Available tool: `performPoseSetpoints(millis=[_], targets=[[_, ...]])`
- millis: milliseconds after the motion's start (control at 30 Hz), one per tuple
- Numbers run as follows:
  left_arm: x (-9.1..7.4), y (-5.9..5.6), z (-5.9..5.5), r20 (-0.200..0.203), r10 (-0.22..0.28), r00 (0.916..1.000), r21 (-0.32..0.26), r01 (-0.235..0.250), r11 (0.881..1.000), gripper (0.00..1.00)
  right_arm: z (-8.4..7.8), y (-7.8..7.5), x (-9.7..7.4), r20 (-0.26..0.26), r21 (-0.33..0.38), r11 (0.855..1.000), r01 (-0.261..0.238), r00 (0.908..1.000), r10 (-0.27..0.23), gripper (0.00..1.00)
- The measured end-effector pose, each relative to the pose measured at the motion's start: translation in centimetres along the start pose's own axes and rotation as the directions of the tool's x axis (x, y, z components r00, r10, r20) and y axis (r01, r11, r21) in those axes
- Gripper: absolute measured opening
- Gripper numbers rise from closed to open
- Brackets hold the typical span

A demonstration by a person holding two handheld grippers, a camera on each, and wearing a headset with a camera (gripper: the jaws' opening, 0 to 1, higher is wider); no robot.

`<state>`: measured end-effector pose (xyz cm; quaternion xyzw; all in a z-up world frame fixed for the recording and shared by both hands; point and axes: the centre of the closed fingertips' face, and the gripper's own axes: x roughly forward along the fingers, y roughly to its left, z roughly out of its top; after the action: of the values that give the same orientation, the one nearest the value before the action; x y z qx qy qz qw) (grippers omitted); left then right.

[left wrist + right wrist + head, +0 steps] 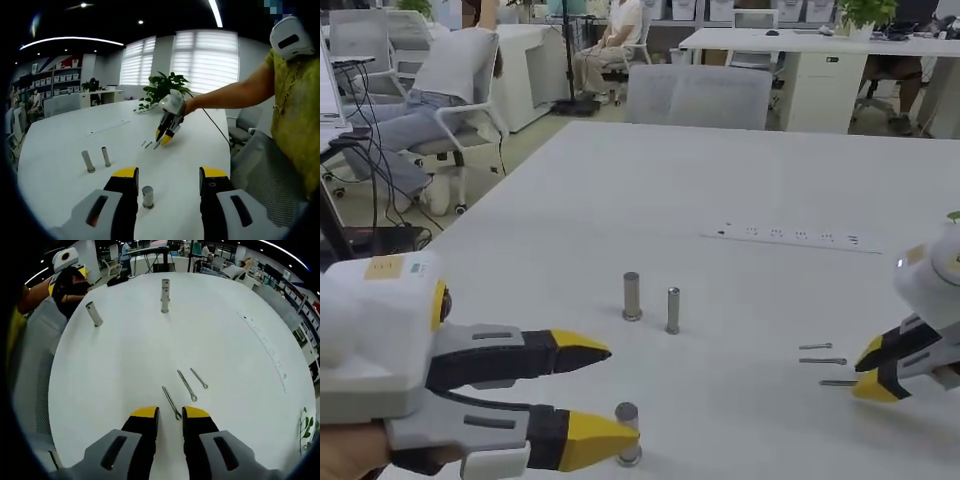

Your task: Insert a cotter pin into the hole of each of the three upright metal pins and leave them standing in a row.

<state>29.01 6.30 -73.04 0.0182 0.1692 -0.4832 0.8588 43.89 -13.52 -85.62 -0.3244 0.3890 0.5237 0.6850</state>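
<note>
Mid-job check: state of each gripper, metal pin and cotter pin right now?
Left gripper: jaws open, nearest metal pin in the gap, ungripped.
Right gripper: jaws narrowly open, empty, by the cotter pins.
Nearest metal pin: upright, no cotter pin.
Far metal pins: both upright, no cotter pins.
Cotter pins: all three lying loose on the table.

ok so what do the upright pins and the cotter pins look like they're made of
Upright pins: likely steel, dull grey with a soft sheen. Cotter pins: thin bent metal wire, probably steel, pale grey with a looped end; finish too small to judge.
</note>
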Motion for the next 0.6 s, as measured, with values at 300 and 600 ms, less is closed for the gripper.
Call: performPoseSetpoints(millis=[300,600], targets=[[-0.21,0.15,-0.06,-0.004,0.008,1.0,-0.007,-0.008,1.0,0.48,-0.06,-0.35,0.47,-0.032,-0.037,0.999,-0.008,0.9995,0.007,0.16],[-0.29,0.15,-0.03,-0.005,0.01,0.9999,-0.009,-0.01,1.0,0.47,-0.5,-0.69,0.49,-0.077,-0.07,0.997,-0.022,0.9969,0.016,0.14]])
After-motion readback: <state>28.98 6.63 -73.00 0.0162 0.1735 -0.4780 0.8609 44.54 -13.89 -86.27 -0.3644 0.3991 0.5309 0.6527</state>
